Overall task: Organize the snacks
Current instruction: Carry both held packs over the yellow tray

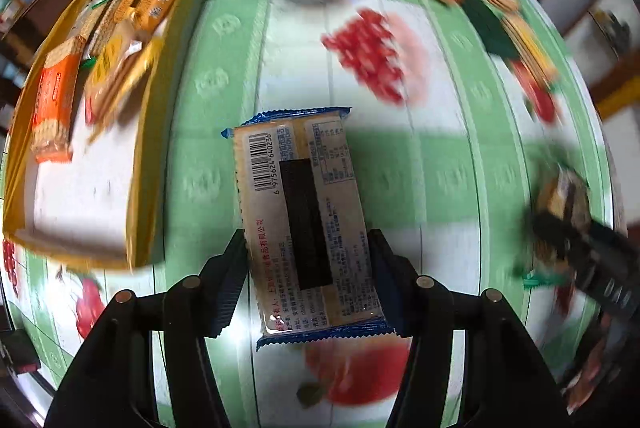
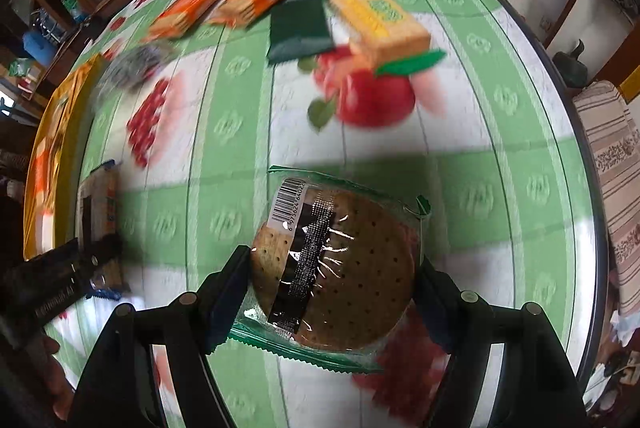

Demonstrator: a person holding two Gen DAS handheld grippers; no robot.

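The rectangular blue-edged clear packet of pale crackers was clamped barcode side up between the closed jaws of the left gripper, raised above the green-and-white fruit-print tablecloth. The round green-edged clear packet of brown biscuits was likewise pinched between the jaws of the right gripper, over the same cloth. To the far left lay the yellow cardboard tray, holding several orange and yellow packets. Further orange packets, a dark green packet and a yellow-labelled cracker packet lay loose across the far side of the cloth.
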